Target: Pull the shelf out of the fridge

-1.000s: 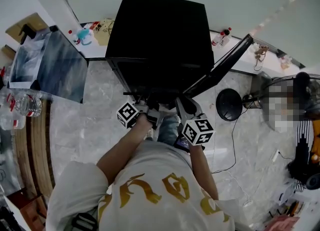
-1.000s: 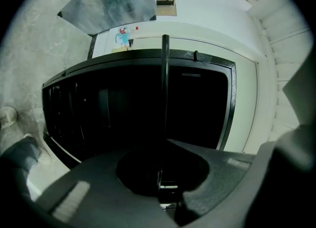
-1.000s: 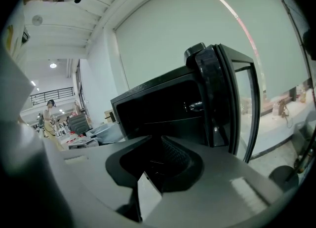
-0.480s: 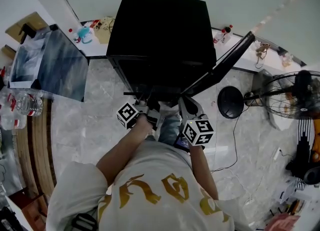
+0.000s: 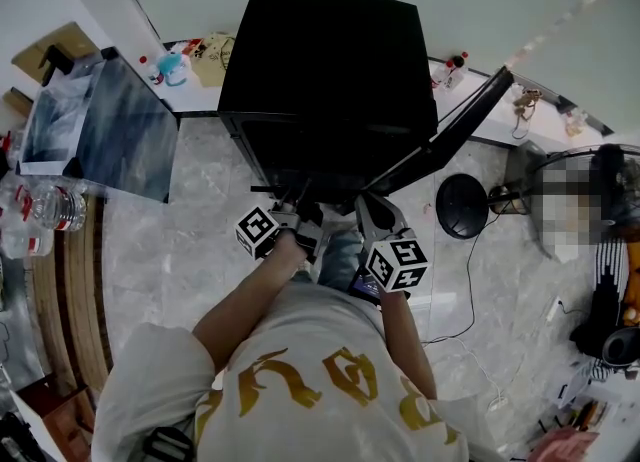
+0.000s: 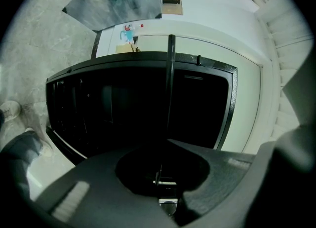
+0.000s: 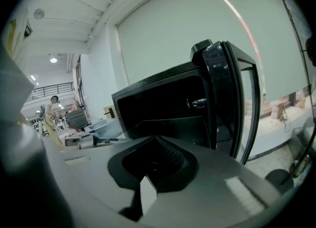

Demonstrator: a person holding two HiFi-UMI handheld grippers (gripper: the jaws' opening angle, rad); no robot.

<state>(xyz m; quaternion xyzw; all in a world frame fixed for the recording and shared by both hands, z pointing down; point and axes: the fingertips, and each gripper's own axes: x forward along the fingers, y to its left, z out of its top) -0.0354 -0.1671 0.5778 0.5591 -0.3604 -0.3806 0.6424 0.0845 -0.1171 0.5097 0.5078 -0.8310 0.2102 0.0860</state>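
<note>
A black fridge (image 5: pixel 320 60) stands on the marble floor with its glass door (image 5: pixel 450 130) swung open to the right. Both grippers reach into its open front. My left gripper (image 5: pixel 300 206) is shut on the thin front edge of the dark shelf (image 6: pixel 169 89), which runs away from the jaws as a narrow line. My right gripper (image 5: pixel 368 208) sits a little to the right, jaws together at the edge of the flat dark shelf panel (image 7: pixel 173 123). The fridge's inside is very dark, so the rest of the shelf is hard to make out.
A large glass-fronted panel (image 5: pixel 120 130) lies on the floor at the left, with a water bottle (image 5: pixel 50 212) near it. A black round stand base (image 5: pixel 460 207) and a cable (image 5: pixel 465 300) lie right of the door. Small items line the back wall.
Both grippers stay at the fridge's mouth with the same hold. Only the head view has shifted a little.
</note>
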